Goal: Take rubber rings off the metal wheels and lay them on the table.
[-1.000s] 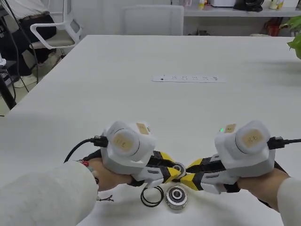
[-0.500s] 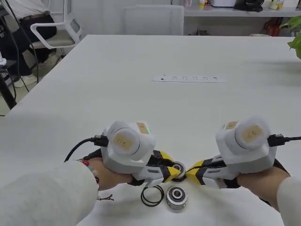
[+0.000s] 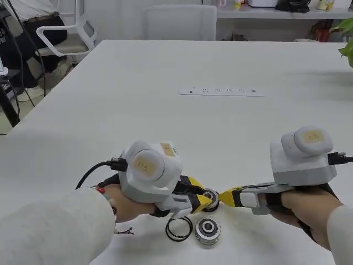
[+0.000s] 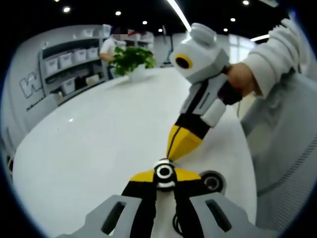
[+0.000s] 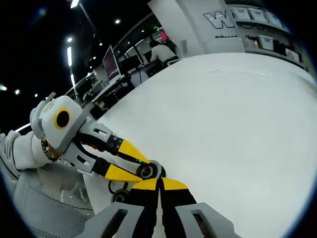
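Observation:
My left gripper [image 3: 206, 201] is shut on a small metal wheel [image 4: 164, 172] with a black rubber rim, held just above the table. My right gripper [image 3: 222, 197] comes in from the right, jaws shut. Its yellow fingertips [image 4: 184, 141] touch the wheel's rim; whether they pinch the rubber I cannot tell. In the right gripper view the held wheel [image 5: 147, 170] sits just beyond my shut right gripper [image 5: 158, 181]. Below them on the table lie loose black rubber rings [image 3: 178, 228] and a second metal wheel [image 3: 207, 230].
The white table [image 3: 165, 110] stretches far ahead, with a white power strip [image 3: 222, 91] lying across its middle. Chairs [image 3: 179, 22] stand at the far edge and a plant [image 3: 345, 38] at the far right. A black cable [image 3: 91, 174] trails from the left gripper.
The right gripper has rolled and its body has swung up and to the right, while its tips stay at the held wheel. The left gripper, rings and second wheel have not moved.

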